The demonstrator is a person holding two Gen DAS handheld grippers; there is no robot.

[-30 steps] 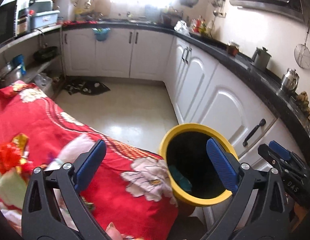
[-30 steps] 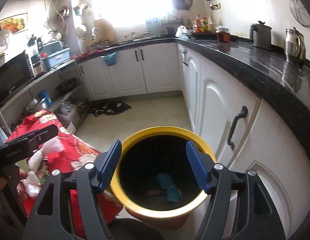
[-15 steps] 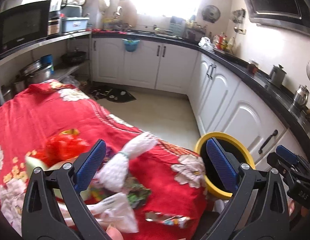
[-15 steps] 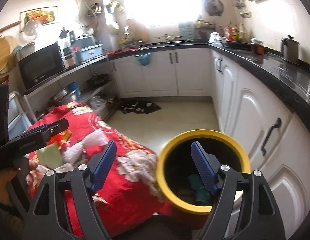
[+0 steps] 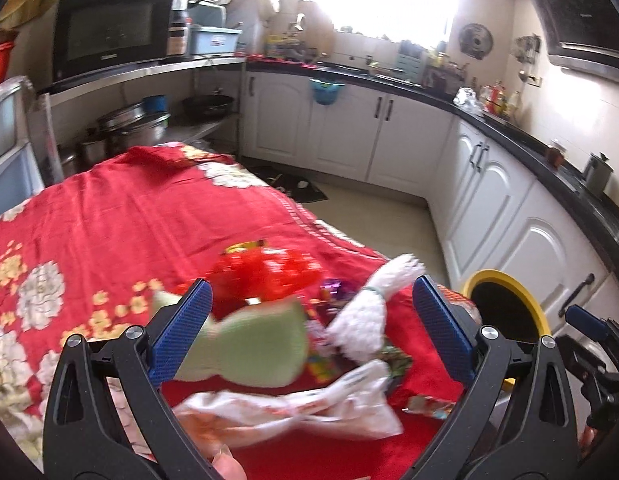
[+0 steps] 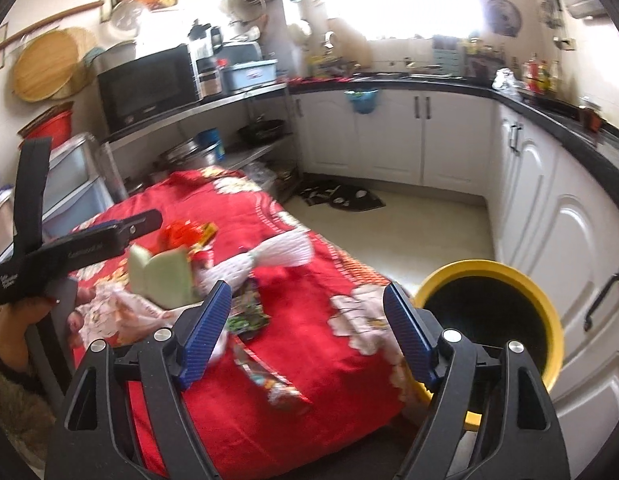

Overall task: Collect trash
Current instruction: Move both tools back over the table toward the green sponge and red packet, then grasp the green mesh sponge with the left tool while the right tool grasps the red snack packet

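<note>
Both grippers swung left from yellow bin [image 6: 545, 312] to trash pile [image 5: 269, 320] on red cloth [image 5: 129, 220]. Left gripper [image 5: 309, 328] and right gripper [image 6: 309, 332] wide, empty.

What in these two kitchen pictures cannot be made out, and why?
- Yellow bin: contents lost in its dark inside, both views.
- Wrappers on the red cloth: print motion-blurred.
- Right claw: left wrist view shows only its tip at the edge.
- Counter bottles: too small.

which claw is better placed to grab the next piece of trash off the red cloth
Left, probably. The left claw is open right over the green wrapper and white wad; the right claw frames mostly bare cloth nearer the yellow bin.
</note>
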